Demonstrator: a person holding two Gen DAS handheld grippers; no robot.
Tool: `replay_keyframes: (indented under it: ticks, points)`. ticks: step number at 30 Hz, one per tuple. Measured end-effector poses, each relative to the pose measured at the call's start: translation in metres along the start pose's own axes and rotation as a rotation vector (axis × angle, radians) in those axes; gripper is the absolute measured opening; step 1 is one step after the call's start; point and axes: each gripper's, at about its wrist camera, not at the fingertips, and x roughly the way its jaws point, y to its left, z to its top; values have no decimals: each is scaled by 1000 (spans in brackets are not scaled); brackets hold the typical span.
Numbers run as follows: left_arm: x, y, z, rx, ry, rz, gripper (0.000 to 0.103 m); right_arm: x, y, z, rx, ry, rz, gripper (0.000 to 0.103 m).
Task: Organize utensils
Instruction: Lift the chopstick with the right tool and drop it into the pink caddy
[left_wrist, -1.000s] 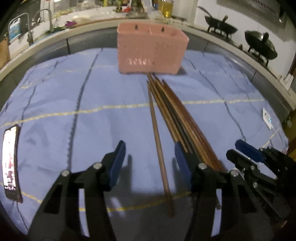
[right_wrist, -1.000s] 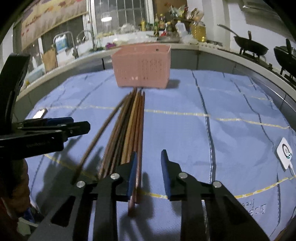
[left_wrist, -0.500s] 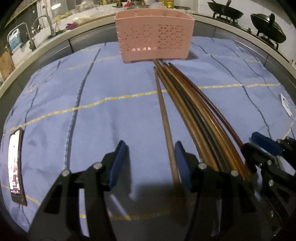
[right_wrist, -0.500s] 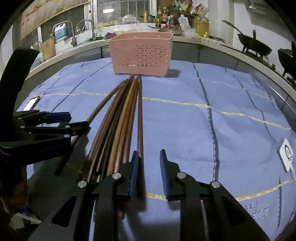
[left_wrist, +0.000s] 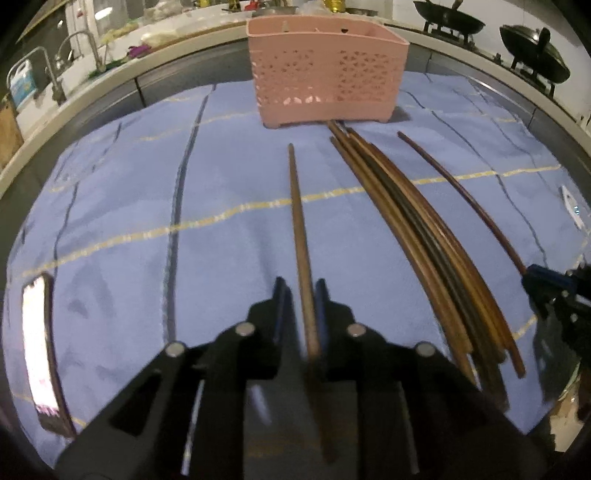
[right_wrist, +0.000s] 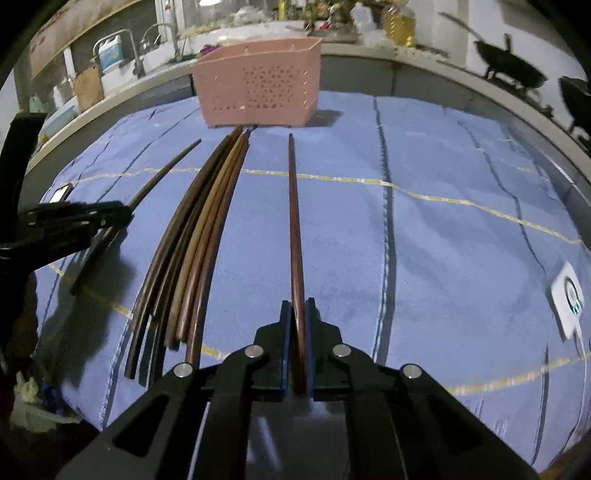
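Note:
A pink perforated basket (left_wrist: 328, 74) (right_wrist: 258, 85) stands at the far side of the blue cloth (left_wrist: 110, 221). In front of it lies a bundle of several brown chopsticks (left_wrist: 424, 240) (right_wrist: 207, 221). My left gripper (left_wrist: 301, 291) (right_wrist: 125, 214) is closing on a single light-brown chopstick (left_wrist: 299, 221) (right_wrist: 162, 173), its pads against the near part. My right gripper (right_wrist: 298, 306) (left_wrist: 528, 273) is shut on a single dark reddish chopstick (right_wrist: 293, 221) (left_wrist: 461, 195). Both single sticks lie apart from the bundle and point toward the basket.
A lit phone (left_wrist: 38, 350) lies on the cloth at the left edge. A small white device with a cable (right_wrist: 567, 295) rests at the right. A counter with a sink, taps, bottles and woks runs behind the table.
Both grippers have closed from open onto one chopstick each. The two sticks now sit separated sideways from the bundle. Both hands have moved forward and slightly down.

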Motion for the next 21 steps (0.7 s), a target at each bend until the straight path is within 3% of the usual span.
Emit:
replay_keyframes:
  ticks: [4, 6, 8, 11, 13, 14, 17, 21]
  points:
    - [14, -1, 24, 16, 3, 13, 18, 20, -6, 35, 14, 69, 80, 8]
    - [22, -1, 36, 23, 4, 28, 25, 36, -2, 63, -24, 99, 99, 8]
    - [32, 2, 52, 14, 7, 13, 33, 48, 2, 84, -54, 114, 99, 8]
    - [44, 10, 69, -35, 2, -19, 34, 68, 4, 117, -54, 136, 110, 9]
    - [49, 11, 76, -36, -22, -8, 21, 80, 4, 135, -49, 143, 131, 9]
    - [51, 11, 78, -40, -27, -30, 7, 83, 4, 139, -53, 143, 137, 7]
    - [49, 15, 81, -72, -21, -76, 5, 83, 4, 144, -50, 135, 146, 5]
    - [18, 24, 77, -94, -94, -140, 5, 39, 0, 137, -48, -3, 214, 5]
